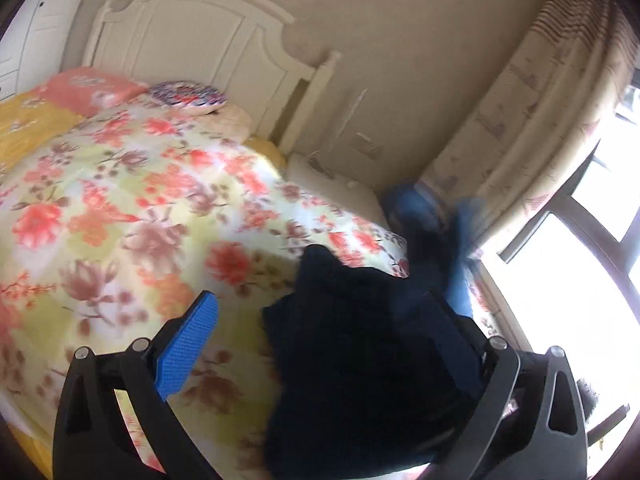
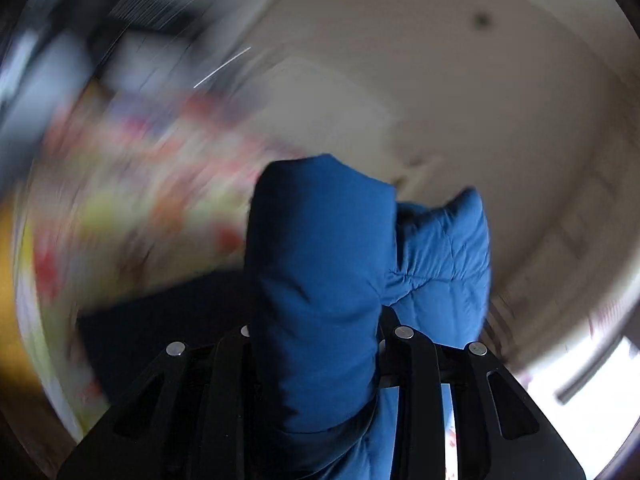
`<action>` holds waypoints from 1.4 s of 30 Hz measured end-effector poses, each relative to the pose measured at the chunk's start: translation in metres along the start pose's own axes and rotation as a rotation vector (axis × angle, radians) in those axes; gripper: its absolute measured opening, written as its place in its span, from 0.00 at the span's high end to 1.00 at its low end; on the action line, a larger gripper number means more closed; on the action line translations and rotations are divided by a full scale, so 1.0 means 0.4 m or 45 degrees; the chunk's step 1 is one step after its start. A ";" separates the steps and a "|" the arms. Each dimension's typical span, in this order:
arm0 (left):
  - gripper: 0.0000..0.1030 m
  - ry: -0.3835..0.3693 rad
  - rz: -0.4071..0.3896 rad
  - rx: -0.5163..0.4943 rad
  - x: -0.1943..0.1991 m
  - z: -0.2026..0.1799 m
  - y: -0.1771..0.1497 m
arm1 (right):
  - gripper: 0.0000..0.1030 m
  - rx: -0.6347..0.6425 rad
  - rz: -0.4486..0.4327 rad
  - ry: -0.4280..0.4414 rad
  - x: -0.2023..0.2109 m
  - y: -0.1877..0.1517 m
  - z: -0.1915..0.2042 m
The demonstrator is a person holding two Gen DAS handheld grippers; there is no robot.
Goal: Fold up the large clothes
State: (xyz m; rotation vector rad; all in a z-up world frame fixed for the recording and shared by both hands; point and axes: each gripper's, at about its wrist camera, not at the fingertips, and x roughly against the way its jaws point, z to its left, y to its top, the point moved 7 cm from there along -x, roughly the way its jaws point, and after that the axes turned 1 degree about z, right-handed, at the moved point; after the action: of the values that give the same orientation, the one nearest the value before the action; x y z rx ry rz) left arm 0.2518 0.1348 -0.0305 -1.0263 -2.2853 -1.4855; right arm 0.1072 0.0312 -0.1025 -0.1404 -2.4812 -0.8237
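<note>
While the blue puffy jacket [image 2: 320,280] is bunched up above the bed [image 1: 120,208], no fold is done yet. The right hand-held gripper [image 2: 316,344] pinches it. The left hand-held gripper [image 1: 320,340] gapes wide, dark cloth draped across one side.

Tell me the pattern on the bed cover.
The bed cover has red-orange and mauve flowers on a pale yellow-green ground, clearest in the left wrist view.

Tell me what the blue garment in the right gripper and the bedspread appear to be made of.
Blue garment: looks like a padded, quilted synthetic shell with a matte finish, judging by the puffy bulges and stitched seams; the fill is not visible. The right gripper is shut on it. Bedspread: seems a soft woven fabric, perhaps cotton or polyester, with a printed floral pattern and gentle wrinkles; blur leaves the weave unclear.
</note>
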 end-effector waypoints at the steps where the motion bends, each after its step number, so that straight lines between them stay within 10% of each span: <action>1: 0.02 0.005 0.022 -0.001 -0.006 0.004 -0.012 | 0.65 0.099 -0.019 -0.097 -0.012 -0.006 0.048; 6: 0.03 0.001 0.147 -0.118 -0.058 -0.031 -0.081 | 0.62 0.042 -0.004 -0.061 -0.008 -0.013 0.034; 13: 0.02 -0.049 0.186 -0.502 -0.198 -0.294 0.033 | 0.62 0.051 -0.058 -0.105 0.006 -0.013 0.046; 20: 0.02 0.225 0.410 -0.755 -0.520 -0.313 -0.025 | 0.55 0.032 -0.140 -0.080 0.034 -0.014 0.065; 24: 0.02 0.115 0.457 -0.582 -0.588 -0.213 -0.060 | 0.54 0.062 -0.157 0.037 0.071 -0.033 0.075; 31: 0.02 0.085 0.455 -0.573 -0.589 -0.185 -0.072 | 0.50 -0.406 -0.392 0.569 0.232 -0.102 -0.093; 37: 0.02 0.073 0.443 -0.600 -0.597 -0.187 -0.066 | 0.58 -0.665 -0.334 0.461 0.165 -0.093 -0.229; 39: 0.02 0.069 0.434 -0.597 -0.597 -0.185 -0.065 | 0.58 -0.563 -0.205 0.530 0.097 -0.083 -0.135; 42: 0.02 0.060 0.402 -0.595 -0.585 -0.177 -0.063 | 0.56 -0.329 -0.163 0.313 0.063 -0.083 -0.032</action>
State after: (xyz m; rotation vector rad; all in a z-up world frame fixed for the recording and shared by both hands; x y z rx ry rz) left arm 0.3930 -0.0334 -0.1405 -1.3753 -1.6731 -1.9116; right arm 0.0827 -0.0047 -0.0988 0.0295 -2.1651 -1.1421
